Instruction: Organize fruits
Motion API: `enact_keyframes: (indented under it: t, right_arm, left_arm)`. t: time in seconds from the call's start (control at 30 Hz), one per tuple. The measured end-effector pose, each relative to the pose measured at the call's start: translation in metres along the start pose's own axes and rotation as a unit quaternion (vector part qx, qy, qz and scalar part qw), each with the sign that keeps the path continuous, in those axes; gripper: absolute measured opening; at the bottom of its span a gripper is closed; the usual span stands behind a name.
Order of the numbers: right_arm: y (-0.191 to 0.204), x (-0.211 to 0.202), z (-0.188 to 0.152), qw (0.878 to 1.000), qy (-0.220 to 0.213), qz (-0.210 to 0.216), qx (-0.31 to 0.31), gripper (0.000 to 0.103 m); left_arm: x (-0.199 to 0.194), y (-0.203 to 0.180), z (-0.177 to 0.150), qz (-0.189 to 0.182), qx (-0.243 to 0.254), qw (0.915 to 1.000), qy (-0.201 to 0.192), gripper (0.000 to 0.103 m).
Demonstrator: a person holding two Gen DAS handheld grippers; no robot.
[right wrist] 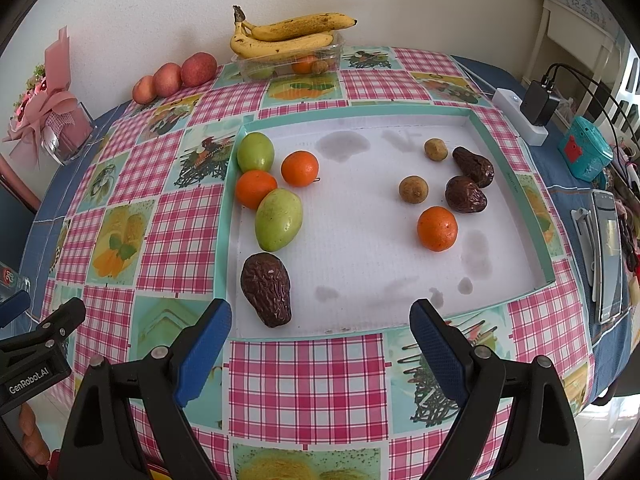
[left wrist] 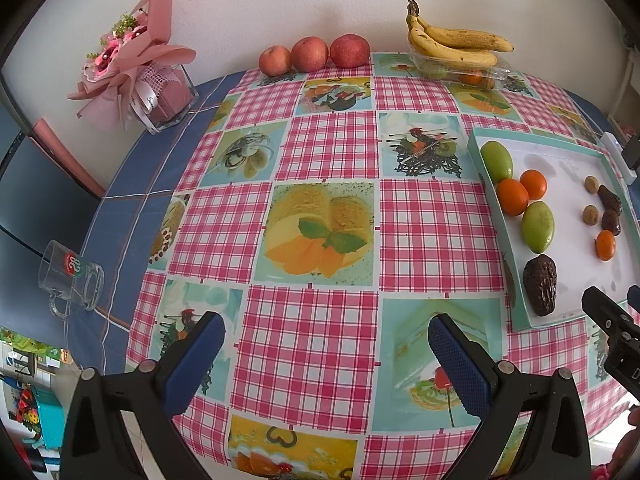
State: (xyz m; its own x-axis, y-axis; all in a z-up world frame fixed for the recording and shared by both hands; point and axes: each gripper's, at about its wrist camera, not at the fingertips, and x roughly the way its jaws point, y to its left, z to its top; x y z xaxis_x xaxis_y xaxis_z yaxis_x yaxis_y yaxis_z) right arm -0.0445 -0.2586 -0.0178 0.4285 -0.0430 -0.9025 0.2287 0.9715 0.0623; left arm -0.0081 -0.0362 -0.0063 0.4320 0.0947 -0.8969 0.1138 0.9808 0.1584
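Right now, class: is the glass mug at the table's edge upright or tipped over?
Tipped. The glass mug lies on its side on the blue cloth, handle low.

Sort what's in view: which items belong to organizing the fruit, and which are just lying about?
Belongs to the job:
tray, green fruits, oranges, dark wrinkled fruits, small brown fruits, bananas on a clear container, apples.

Just lying about:
bouquet, glass mug, charger, phone, teal box.
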Motion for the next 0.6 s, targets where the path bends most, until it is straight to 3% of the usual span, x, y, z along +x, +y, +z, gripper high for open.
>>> enact_keyframes:
  t: [0.6]
  right_arm:
    - [0.0007,0.0009,-0.0001,1.0,0.001,-0.001,0.0,0.091]
  left_arm:
    - [-0.0003,0.0005,0.0,-0.001,-0.002,1.0,0.0,0.103]
